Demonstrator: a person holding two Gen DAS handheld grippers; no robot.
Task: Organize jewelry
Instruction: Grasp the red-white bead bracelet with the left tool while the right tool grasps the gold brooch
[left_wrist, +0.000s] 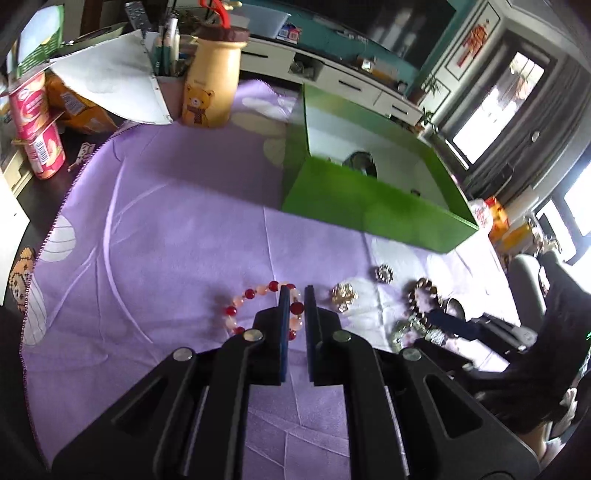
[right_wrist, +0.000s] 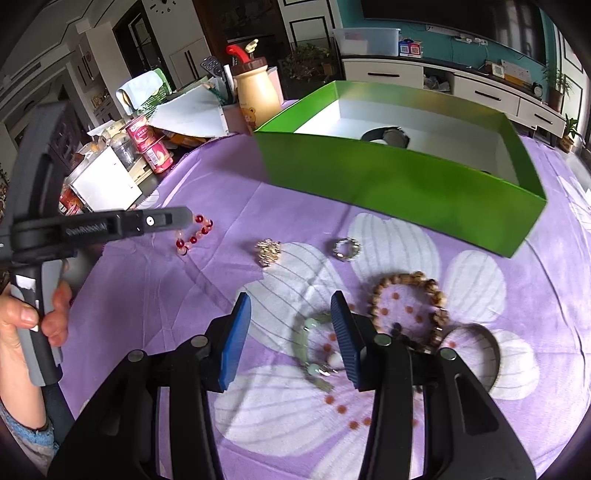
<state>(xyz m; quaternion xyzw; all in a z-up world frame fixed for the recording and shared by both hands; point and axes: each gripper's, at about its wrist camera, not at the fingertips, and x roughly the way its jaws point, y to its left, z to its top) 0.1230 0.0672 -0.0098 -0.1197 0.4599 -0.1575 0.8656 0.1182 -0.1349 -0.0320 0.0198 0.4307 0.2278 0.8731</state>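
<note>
**Left gripper pinches the red bracelet; right gripper hangs open over the cloth**

On the purple cloth (right_wrist: 207, 280), going left to right in the right wrist view: a hand (right_wrist: 26, 317) holds the left gripper (right_wrist: 192, 218) by its handle at the cloth's left edge; its jaws are closed on the red bracelet (right_wrist: 194, 232), whose red and pale beads hang from the tips and appear to trail onto the cloth; in the left wrist view the same bracelet (left_wrist: 258, 299) loops out to the left of the gripper (left_wrist: 295, 295), with beads caught between the narrow fingers; next comes a gold trinket (right_wrist: 268, 251) near the middle of the cloth; then a silver ring (right_wrist: 347, 249) just in front of the box; the right gripper (right_wrist: 290, 306) stands with its jaws apart, nothing between the pads; a jade bracelet (right_wrist: 312, 350) lies under and beside its right finger; a wooden bead bracelet (right_wrist: 410, 306) lies to the right of that finger, touching a grey bangle (right_wrist: 493, 350) near the right edge; the green box (right_wrist: 399, 184) sits open at the cloth's far right corner, with a watch (right_wrist: 388, 136) inside on its white floor.
</note>
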